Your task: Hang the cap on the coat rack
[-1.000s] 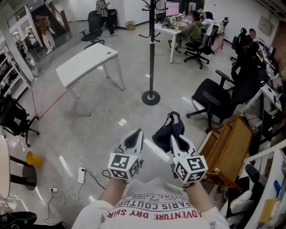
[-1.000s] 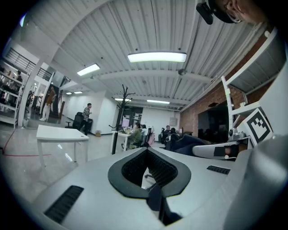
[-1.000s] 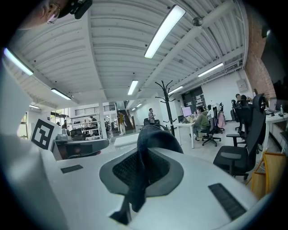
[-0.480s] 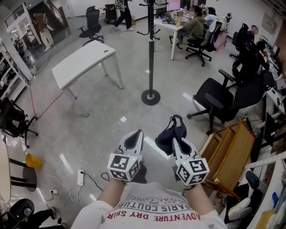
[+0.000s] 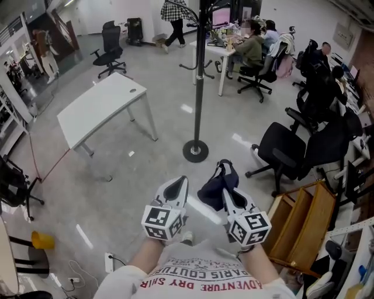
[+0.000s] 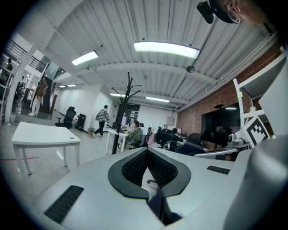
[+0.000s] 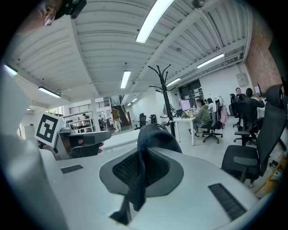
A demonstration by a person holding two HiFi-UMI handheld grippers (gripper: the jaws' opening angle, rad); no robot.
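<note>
The black coat rack [image 5: 199, 76] stands on its round base [image 5: 195, 151] on the floor straight ahead of both grippers. Its hooked top shows in the left gripper view [image 6: 126, 96] and the right gripper view [image 7: 164, 85]. My right gripper [image 5: 227, 188] is shut on the dark blue cap [image 5: 216, 183], whose cloth is pinched between the jaws [image 7: 143, 155] and bulges above them [image 7: 155, 137]. My left gripper [image 5: 182, 178] is held level beside it, jaws together at the tips [image 6: 145, 152], holding nothing I can make out.
A white table [image 5: 99, 105] stands left of the rack. Black office chairs [image 5: 286, 146] and a wooden rack [image 5: 304, 216] crowd the right side. People sit at desks far right [image 5: 251, 47]; a person walks at the back [image 5: 175, 13]. A power strip [image 5: 109, 260] lies on the floor.
Both grippers and the cap have travelled forward towards the coat rack, whose base now sits closer. The grip on the cap is unchanged. The person at the back has walked to the right.
</note>
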